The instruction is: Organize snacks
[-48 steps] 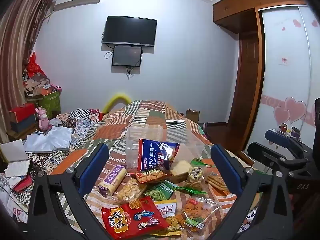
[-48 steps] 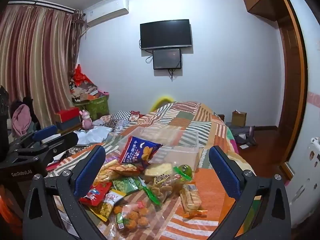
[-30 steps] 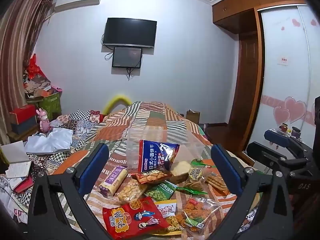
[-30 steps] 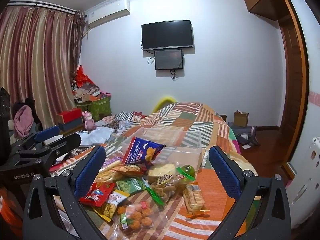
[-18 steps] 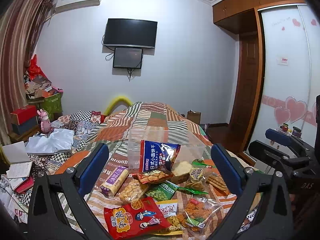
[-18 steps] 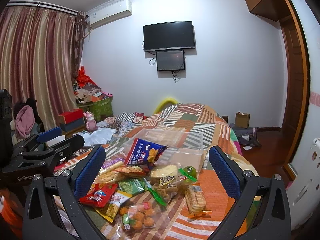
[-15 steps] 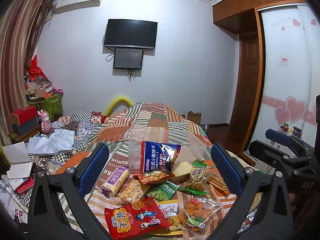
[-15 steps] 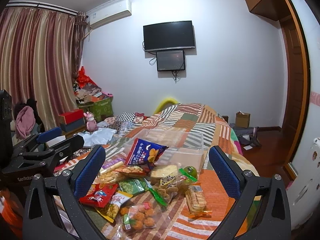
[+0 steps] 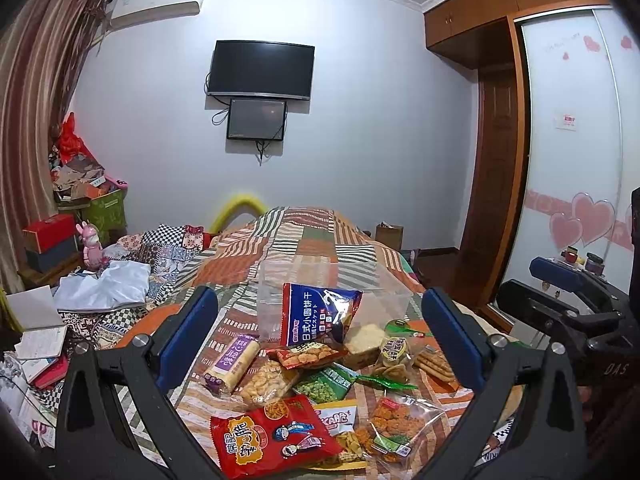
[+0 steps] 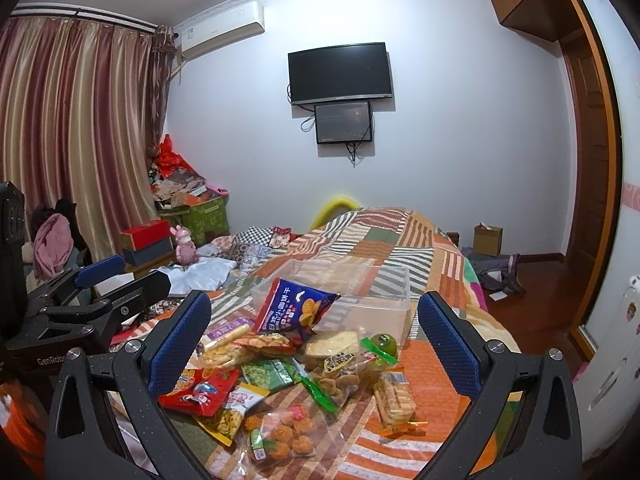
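Several snack packs lie in a heap on a patchwork bedspread [image 9: 312, 240]. A blue biscuit bag [image 9: 316, 316] [image 10: 292, 308] leans against a clear plastic bin [image 9: 272, 300] [image 10: 360, 300] behind the heap. In front lie a red snack bag [image 9: 272, 444] [image 10: 200, 392], a green pea pack [image 9: 324, 380] [image 10: 272, 372], a purple-labelled roll [image 9: 232, 356] and a cracker stack [image 10: 394, 396]. My left gripper [image 9: 316, 344] is open above the heap, nothing between its fingers. My right gripper [image 10: 312, 336] is open too, hovering over the same heap. Each gripper shows at the edge of the other's view.
A wall-mounted TV [image 9: 260, 70] hangs on the far wall. Clutter, boxes [image 10: 148, 236] and a pink toy rabbit [image 9: 92, 244] crowd the left side beside striped curtains [image 10: 72, 128]. A wooden wardrobe with sliding doors [image 9: 572, 160] stands on the right. A small carton [image 10: 487, 240] sits on the floor.
Both views have shifted only slightly; the snack heap, bin and open grippers stay as they were.
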The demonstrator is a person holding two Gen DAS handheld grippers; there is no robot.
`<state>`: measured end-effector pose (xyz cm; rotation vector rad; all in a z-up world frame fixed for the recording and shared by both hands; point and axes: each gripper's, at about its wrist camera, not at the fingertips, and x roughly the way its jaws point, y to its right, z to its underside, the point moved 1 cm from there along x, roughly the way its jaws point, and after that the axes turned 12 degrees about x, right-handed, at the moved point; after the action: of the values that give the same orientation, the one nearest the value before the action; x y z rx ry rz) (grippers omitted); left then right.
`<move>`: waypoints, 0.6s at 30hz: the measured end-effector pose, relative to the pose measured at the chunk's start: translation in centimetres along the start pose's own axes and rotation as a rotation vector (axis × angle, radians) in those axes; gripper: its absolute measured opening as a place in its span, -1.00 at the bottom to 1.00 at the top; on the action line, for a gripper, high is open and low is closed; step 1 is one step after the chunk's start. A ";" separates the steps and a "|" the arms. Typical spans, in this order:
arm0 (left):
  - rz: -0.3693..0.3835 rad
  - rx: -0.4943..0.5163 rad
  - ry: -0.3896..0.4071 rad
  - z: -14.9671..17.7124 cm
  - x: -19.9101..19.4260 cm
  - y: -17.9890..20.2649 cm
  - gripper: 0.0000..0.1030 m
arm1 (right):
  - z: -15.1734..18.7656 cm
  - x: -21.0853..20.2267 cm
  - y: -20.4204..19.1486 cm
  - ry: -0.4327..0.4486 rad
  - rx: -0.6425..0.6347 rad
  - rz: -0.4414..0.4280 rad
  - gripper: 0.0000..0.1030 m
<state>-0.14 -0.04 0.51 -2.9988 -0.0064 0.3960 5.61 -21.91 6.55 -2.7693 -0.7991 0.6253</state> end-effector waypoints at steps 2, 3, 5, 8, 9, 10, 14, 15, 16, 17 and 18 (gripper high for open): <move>0.001 0.001 -0.001 0.0 0.0 0.1 1.00 | 0.0 0.0 0.0 0.001 0.000 0.000 1.00; 0.001 0.000 -0.001 0.0 0.0 0.1 1.00 | 0.0 0.0 0.0 0.001 0.000 0.000 1.00; 0.001 0.001 -0.001 0.0 0.0 0.1 1.00 | 0.0 0.0 0.0 0.000 0.000 0.000 1.00; 0.002 0.001 -0.002 0.0 0.0 0.1 1.00 | 0.0 0.0 0.0 0.001 0.001 0.000 1.00; 0.003 0.002 -0.003 0.0 0.0 0.1 1.00 | 0.0 0.0 0.0 0.000 0.000 0.000 1.00; 0.003 0.003 -0.003 0.0 0.0 0.1 1.00 | 0.0 0.0 0.0 0.001 0.000 0.000 1.00; 0.004 0.003 -0.003 0.0 0.0 0.2 1.00 | 0.0 0.0 0.0 0.001 0.000 0.000 1.00; 0.003 0.003 -0.003 0.0 0.0 0.2 1.00 | 0.0 0.0 0.0 0.001 0.000 0.000 1.00; 0.003 0.003 -0.003 0.0 0.0 0.2 1.00 | 0.0 0.0 0.0 0.001 0.001 0.000 1.00; 0.003 0.004 -0.002 -0.1 0.0 0.2 1.00 | 0.1 0.0 0.0 0.001 0.001 0.000 1.00; 0.003 0.003 -0.002 -0.1 0.0 0.2 1.00 | 0.1 0.0 0.0 0.001 0.001 0.000 1.00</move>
<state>-0.10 -0.22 0.54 -2.9953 -0.0014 0.3997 5.56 -21.92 6.51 -2.7684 -0.7991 0.6244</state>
